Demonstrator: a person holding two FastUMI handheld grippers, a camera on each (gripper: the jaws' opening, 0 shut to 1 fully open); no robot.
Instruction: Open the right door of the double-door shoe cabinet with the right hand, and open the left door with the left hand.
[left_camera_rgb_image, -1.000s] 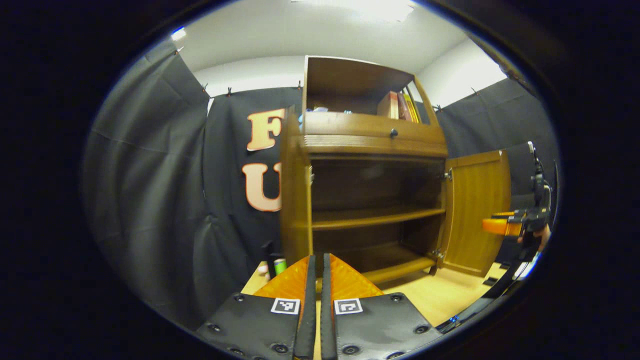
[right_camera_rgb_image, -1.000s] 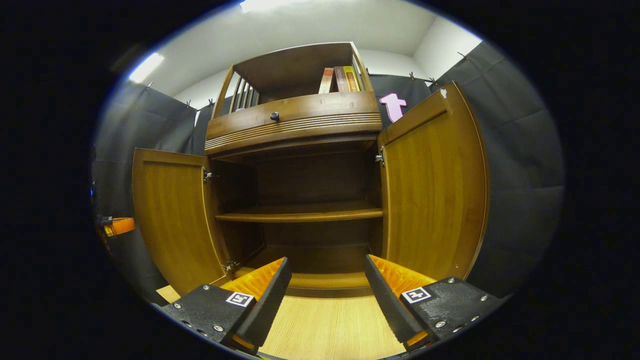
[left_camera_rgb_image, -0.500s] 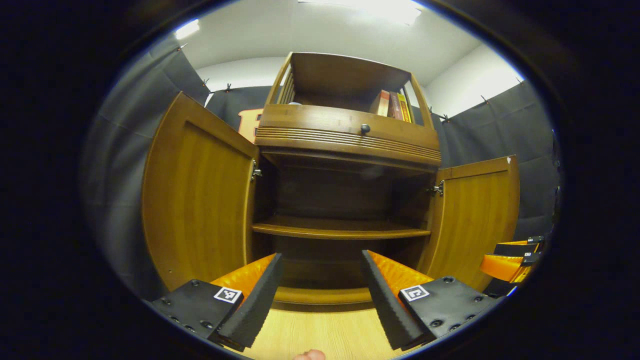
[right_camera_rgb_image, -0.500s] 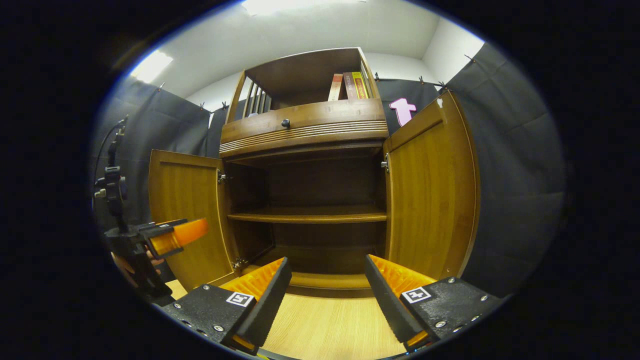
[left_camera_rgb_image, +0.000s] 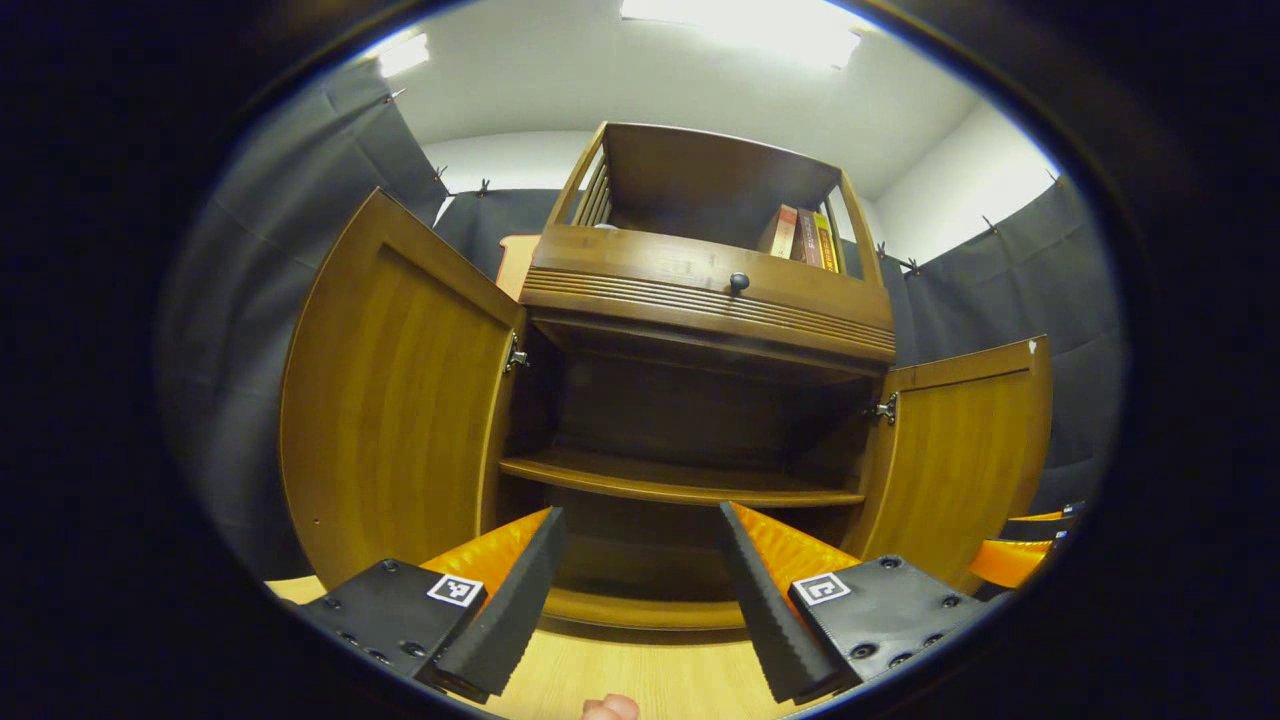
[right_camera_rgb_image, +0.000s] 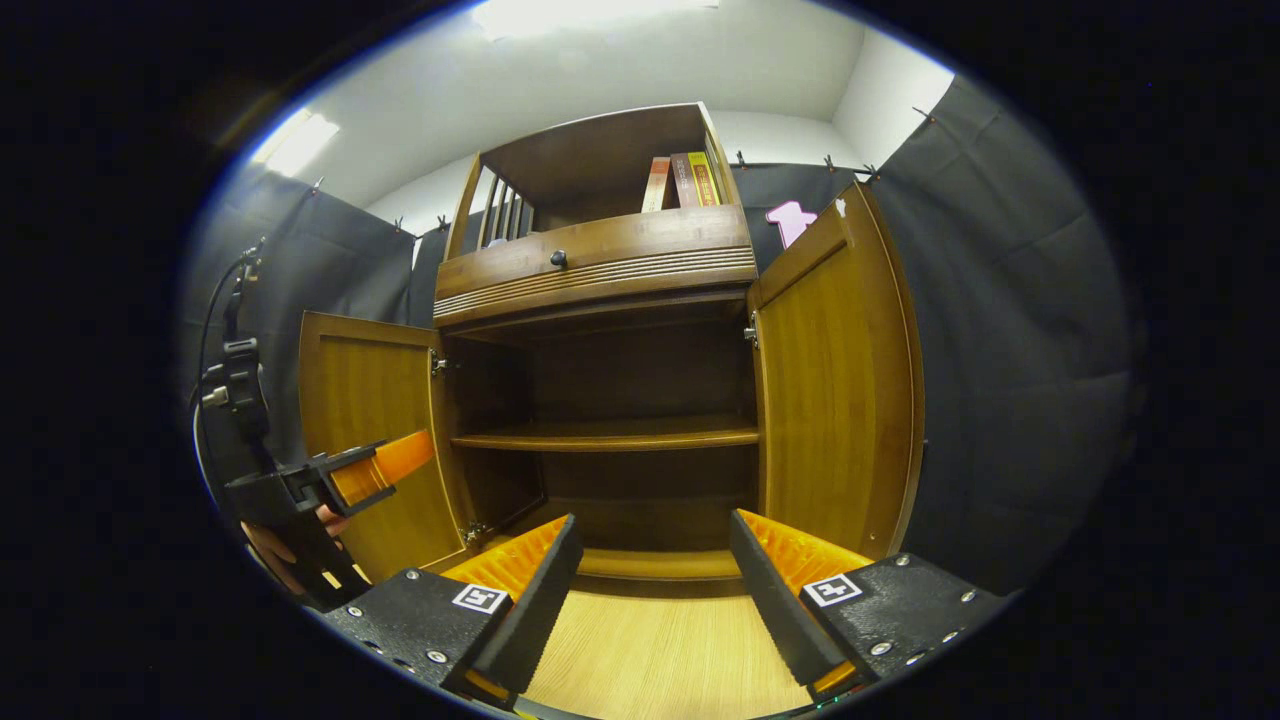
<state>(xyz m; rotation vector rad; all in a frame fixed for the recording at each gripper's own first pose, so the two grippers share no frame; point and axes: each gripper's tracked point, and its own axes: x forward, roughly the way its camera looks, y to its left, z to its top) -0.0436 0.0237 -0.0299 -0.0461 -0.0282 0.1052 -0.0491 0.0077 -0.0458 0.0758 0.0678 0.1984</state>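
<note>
Both doors stand swung wide: left door (left_camera_rgb_image: 400, 400) lies left of the left tongs (left_camera_rgb_image: 640, 590), right door (right_camera_rgb_image: 835, 380) right of the right tongs (right_camera_rgb_image: 650, 590); both tongs released, touching nothing.

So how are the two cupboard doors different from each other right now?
In the left gripper view, the left door looks big and close, while the right door looks smaller and farther off. The left door hangs on hinges at its right edge; the right door hangs on hinges at its left edge. Both are the same brown wood, both are swung wide open, and neither open hand-held gripper touches them.
</note>
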